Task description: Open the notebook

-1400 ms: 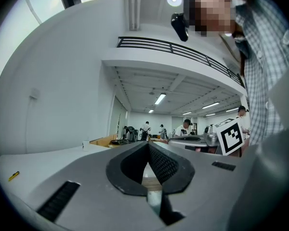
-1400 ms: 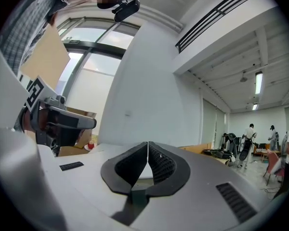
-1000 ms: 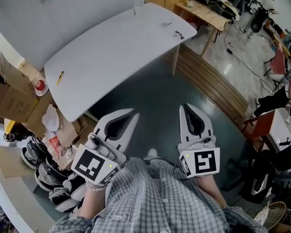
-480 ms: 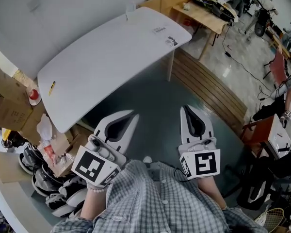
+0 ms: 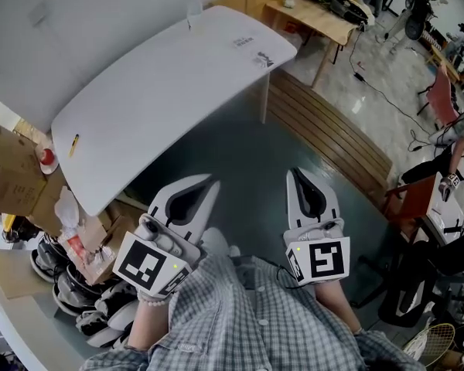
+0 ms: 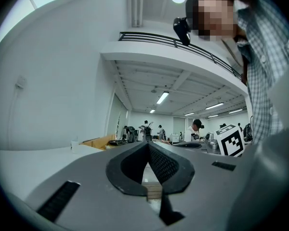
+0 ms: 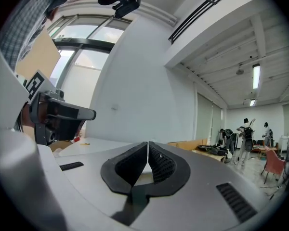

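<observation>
The white table [image 5: 162, 91] stands ahead and to the left in the head view. Two small flat printed items [image 5: 264, 60] lie near its far right corner; I cannot make out a notebook among them. A yellow pen [image 5: 73, 145] lies at the table's left end. My left gripper [image 5: 214, 180] and right gripper [image 5: 296, 171] are side by side over the dark floor, short of the table, both pointing level. The left gripper [image 6: 148, 143] has its jaws pressed together with nothing between them. So does the right gripper [image 7: 148, 143].
Cardboard boxes [image 5: 4, 184] and several shoes [image 5: 77, 292] crowd the floor at the left below the table. A slatted wooden platform [image 5: 332, 134] runs along the right of the table. A wooden desk [image 5: 325, 18], a red chair [image 5: 445, 95] and people stand further back.
In the head view the table has slid to the left and a little up. Both grippers keep their place in the frame and stay shut.
</observation>
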Tool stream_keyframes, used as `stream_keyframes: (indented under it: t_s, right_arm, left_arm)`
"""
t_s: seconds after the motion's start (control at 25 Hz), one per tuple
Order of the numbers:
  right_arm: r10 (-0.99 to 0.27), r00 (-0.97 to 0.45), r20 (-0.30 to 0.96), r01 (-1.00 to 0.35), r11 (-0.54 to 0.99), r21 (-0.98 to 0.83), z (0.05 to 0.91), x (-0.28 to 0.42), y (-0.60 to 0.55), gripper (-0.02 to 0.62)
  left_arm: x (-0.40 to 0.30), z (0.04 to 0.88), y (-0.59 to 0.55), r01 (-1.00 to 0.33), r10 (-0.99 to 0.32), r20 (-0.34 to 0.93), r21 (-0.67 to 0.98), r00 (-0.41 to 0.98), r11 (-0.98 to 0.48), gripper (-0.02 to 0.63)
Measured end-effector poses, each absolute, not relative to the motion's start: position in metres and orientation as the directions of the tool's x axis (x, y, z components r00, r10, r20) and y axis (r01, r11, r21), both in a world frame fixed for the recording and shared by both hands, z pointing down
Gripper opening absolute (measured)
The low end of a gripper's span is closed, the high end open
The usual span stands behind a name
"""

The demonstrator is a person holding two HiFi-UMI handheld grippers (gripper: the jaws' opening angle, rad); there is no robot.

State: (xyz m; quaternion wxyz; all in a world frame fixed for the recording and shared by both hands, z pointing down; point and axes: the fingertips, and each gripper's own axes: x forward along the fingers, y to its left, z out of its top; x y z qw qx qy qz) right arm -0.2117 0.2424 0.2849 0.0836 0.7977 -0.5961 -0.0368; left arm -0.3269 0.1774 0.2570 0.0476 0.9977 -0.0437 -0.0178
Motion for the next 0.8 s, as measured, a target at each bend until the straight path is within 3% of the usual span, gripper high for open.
stream_keyframes:
  t_s: [0.8]
  right_arm:
    - [-0.879, 0.474, 0.053, -0.869, -0.457, 0.19, 0.285, -0.131, 0.263, 0.023]
  left_arm:
    - [-0.217, 0.259, 0.177, 0.133, 0.131, -0.029, 0.094, 0.991, -0.987, 0.008]
